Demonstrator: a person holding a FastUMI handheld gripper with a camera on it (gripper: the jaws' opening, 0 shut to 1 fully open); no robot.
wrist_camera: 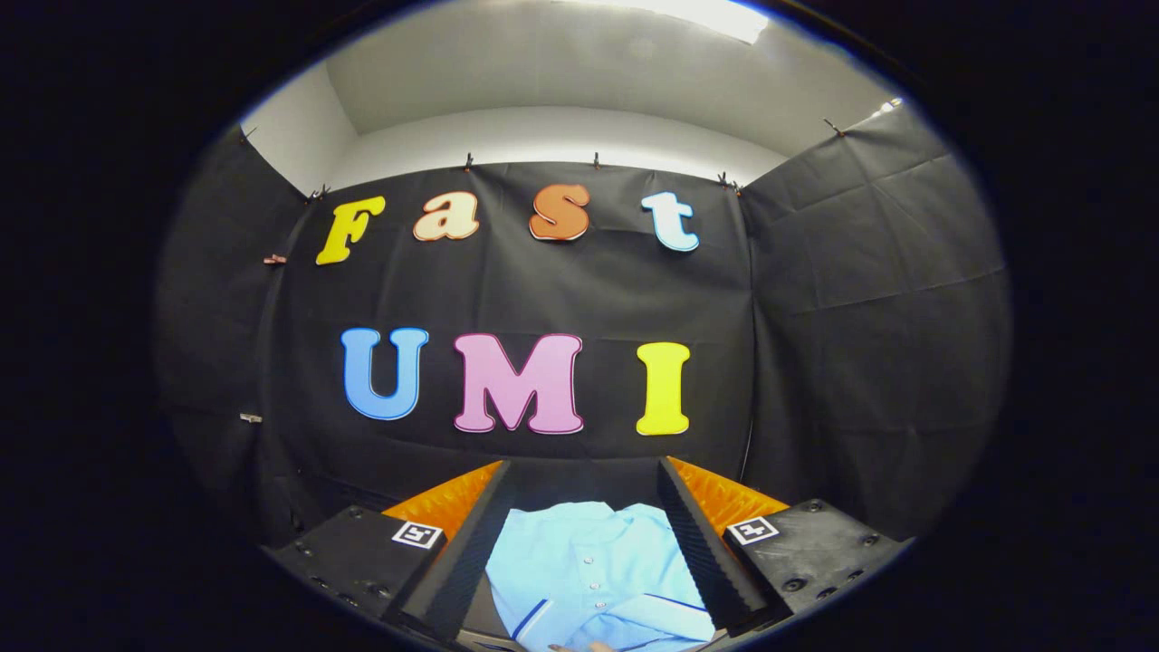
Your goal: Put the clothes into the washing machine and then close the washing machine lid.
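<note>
Clothes: 1 light blue shirt [593, 580] with small buttons down its front and a dark stripe at the cuff lies spread flat at the bottom centre of the frame, between the 2 fingers and below them. Whether the fingers touch the fabric cannot be told. The gripper [587, 543] has its jaws set wide, the shirt showing across the whole gap between them, with nothing clamped. Each finger carries a ribbed inner pad, and a square black-and-white marker [417, 534] sits on the left finger body, with a matching one on the right. At the very bottom edge of the frame, under the shirt, a small part of a hand [584, 647] shows. Beyond the fingertips, across the centre of the frame, hangs the black cloth wall [869, 299] of the booth, pinned up with clips along its top edge. In the upper part of the frame, a white wall and ceiling [561, 81] rise above the cloth, with a bright light at the top right.
</note>
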